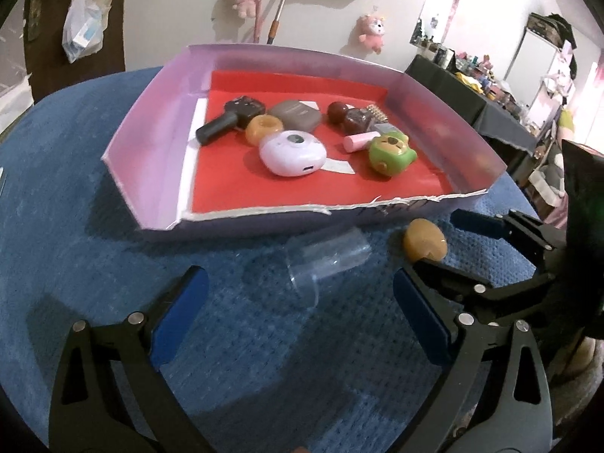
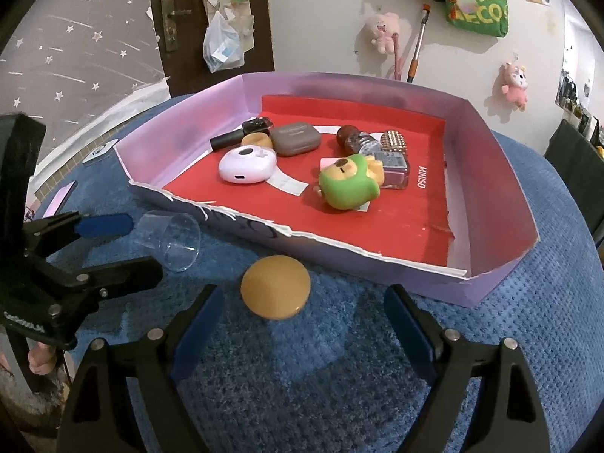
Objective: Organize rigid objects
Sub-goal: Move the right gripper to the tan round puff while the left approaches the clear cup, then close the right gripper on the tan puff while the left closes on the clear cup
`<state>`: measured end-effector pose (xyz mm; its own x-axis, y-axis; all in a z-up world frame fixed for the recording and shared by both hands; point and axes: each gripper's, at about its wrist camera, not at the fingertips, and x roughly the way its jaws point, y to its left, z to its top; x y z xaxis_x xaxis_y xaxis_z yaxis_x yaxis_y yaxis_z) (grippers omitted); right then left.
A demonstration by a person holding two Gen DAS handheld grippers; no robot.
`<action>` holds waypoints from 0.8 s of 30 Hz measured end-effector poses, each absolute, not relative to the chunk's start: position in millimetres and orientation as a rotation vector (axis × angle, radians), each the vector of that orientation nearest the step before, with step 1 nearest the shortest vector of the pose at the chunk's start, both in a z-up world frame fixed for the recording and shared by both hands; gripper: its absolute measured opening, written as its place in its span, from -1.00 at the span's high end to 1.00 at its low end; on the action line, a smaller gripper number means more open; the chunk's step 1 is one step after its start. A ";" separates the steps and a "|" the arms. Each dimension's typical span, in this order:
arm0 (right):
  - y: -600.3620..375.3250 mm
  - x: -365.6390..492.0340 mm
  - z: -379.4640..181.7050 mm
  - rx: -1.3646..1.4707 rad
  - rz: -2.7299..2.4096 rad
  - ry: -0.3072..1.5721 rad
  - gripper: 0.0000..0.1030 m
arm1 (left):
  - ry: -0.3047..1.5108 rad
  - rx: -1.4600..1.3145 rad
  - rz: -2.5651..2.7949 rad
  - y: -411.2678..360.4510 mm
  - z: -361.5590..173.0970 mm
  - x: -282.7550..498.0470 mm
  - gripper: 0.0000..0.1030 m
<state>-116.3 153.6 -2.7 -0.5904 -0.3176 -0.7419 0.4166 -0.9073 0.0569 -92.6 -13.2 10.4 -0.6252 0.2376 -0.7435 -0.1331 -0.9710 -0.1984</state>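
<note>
While both claws gape empty, left claw (image 1: 300, 302) faces the clear cup (image 1: 326, 260), right claw (image 2: 302, 319) the tan disc (image 2: 275, 287).

both views are evenly lit by indoor light from above; exposure is moderate, with a slight purple cast. dark circular vignetting cuts off all four corners of each frame. fisheye distortion bows the straight walls of the shallow lilac cardboard tray with red floor (image 1: 158, 87) (image 2: 490, 120) and curves the blue textured cloth on the bench (image 1: 75, 173) (image 2: 528, 302). soft shadows fall beneath the left claw (image 1: 302, 302) and the right claw (image 2: 302, 317). the clear plastic cup lying on its side (image 1: 324, 260) (image 2: 170, 241) shows faint glare. the background at the right of the left view is overexposed and blurred. fine detail is soft and slightly noisy.
</note>
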 end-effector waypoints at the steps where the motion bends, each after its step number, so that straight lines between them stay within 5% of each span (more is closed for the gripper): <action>1: 152.8 -116.7 -3.1 1.125 -2.477 0.174 -0.64 | -0.178 -1.246 2.648 -11.3 9.5 -94.4 -0.75; 11: 149.3 -119.3 -6.5 1.136 -2.476 0.185 -0.36 | -0.191 -1.273 2.623 -6.2 6.8 -107.4 -0.56; 13: 147.7 -119.6 -6.7 1.134 -2.472 0.191 -0.32 | -0.178 -1.278 2.620 -4.2 6.1 -108.4 -0.33; 24: 144.8 -119.4 -5.3 1.120 -2.435 0.153 0.22 | -0.173 -1.271 2.612 -3.9 6.1 -106.7 0.10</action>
